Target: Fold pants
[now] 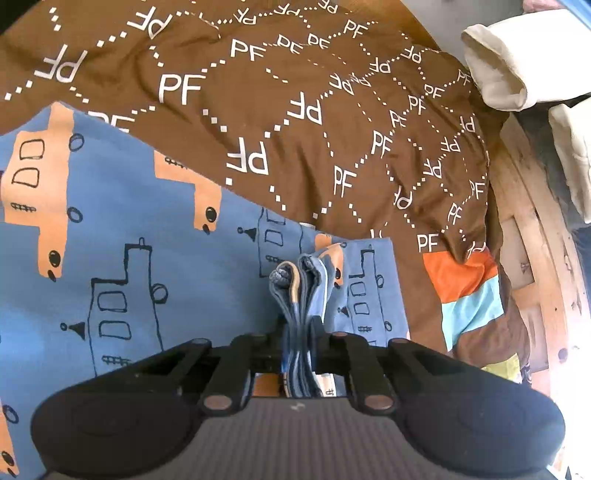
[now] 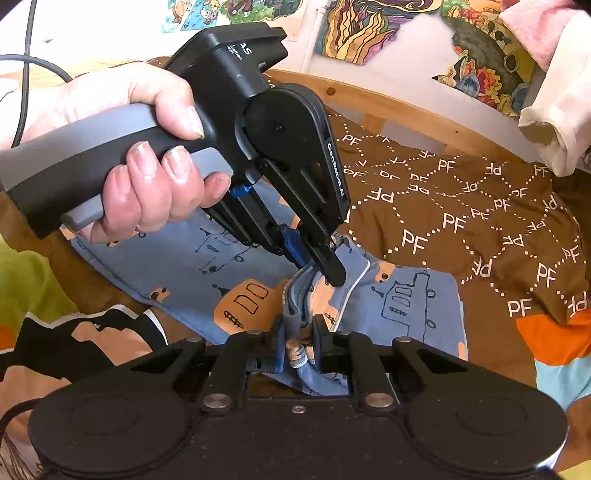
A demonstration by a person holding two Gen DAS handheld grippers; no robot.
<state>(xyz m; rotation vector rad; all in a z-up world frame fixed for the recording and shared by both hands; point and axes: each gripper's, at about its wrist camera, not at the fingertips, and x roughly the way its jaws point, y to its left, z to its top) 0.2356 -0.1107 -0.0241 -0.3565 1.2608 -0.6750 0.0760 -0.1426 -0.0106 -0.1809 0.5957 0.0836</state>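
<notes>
Blue pants (image 1: pixel 122 229) with orange and outlined vehicle prints lie on a brown "PF" patterned blanket (image 1: pixel 295 110). My left gripper (image 1: pixel 298 332) is shut on a bunched edge of the pants. In the right wrist view the pants (image 2: pixel 406 306) lie ahead, and my right gripper (image 2: pixel 299 347) is shut on another bunched fold of them. The left gripper (image 2: pixel 321 266), held in a hand, pinches the same fabric just beyond the right one, a short gap apart.
A wooden bed frame (image 1: pixel 532 236) runs along the right, and also shows behind the blanket (image 2: pixel 406 110). Cream cloth (image 1: pixel 506 62) hangs at the upper right. Orange and light-blue blanket patches (image 1: pixel 465 291) lie near the edge. Colourful posters (image 2: pixel 369 29) cover the wall.
</notes>
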